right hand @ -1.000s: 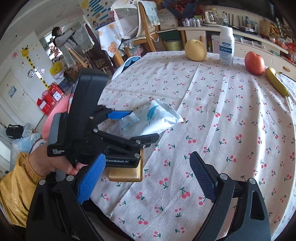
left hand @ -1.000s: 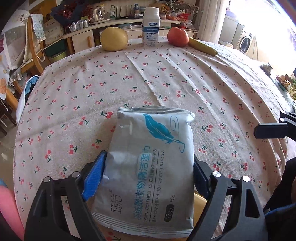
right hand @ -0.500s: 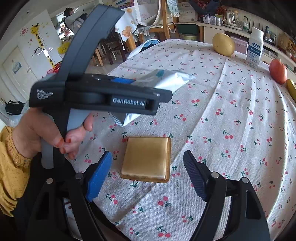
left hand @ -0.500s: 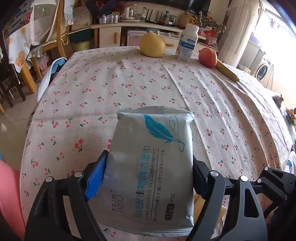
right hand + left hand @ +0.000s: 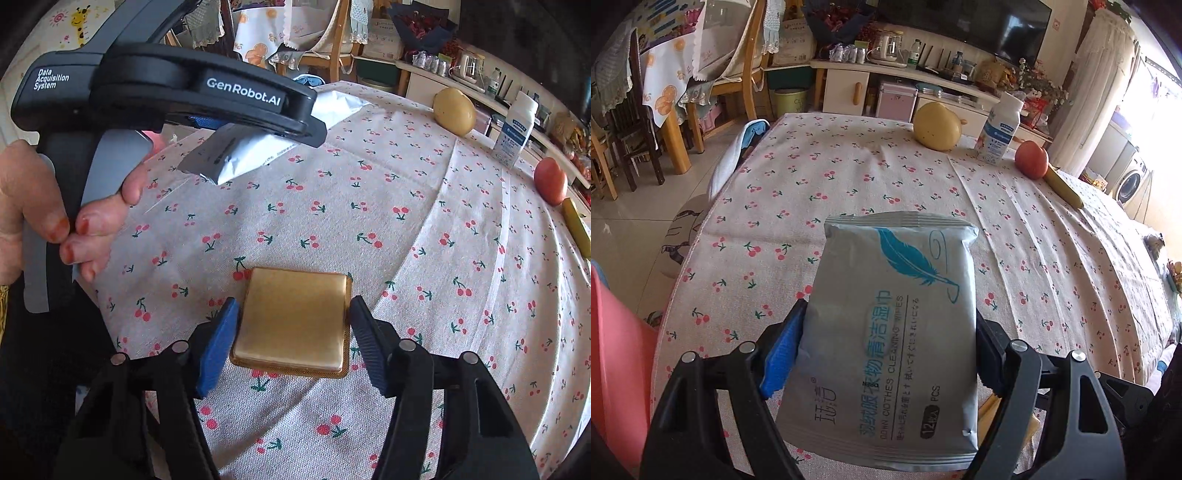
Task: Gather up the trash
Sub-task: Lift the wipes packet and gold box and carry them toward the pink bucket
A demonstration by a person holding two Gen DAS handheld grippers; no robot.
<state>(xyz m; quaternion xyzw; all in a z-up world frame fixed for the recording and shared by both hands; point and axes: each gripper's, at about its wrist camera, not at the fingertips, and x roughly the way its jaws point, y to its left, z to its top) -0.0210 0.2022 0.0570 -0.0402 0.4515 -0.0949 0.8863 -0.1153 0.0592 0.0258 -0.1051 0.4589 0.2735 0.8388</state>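
Left wrist view: the left gripper (image 5: 886,354) clamps the silver-grey foil wipes packet with a blue feather (image 5: 890,314), lifted clear of the cherry-print tablecloth (image 5: 849,177) for carrying off; it hangs higher than a second ago.

Right wrist view: the right gripper (image 5: 291,332) is closing its jaws around the flat square gold packet (image 5: 293,317) lying on the cloth, contact probably not yet made. A second earlier they gaped wide, and the packet sat under the left gripper.

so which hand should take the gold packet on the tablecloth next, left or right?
Right. The right tongs already straddle the gold packet and are closing on it, pads not clearly pressing yet. The left tongs are clamped on the wipes pack, lifted off the tablecloth, so they're busy.
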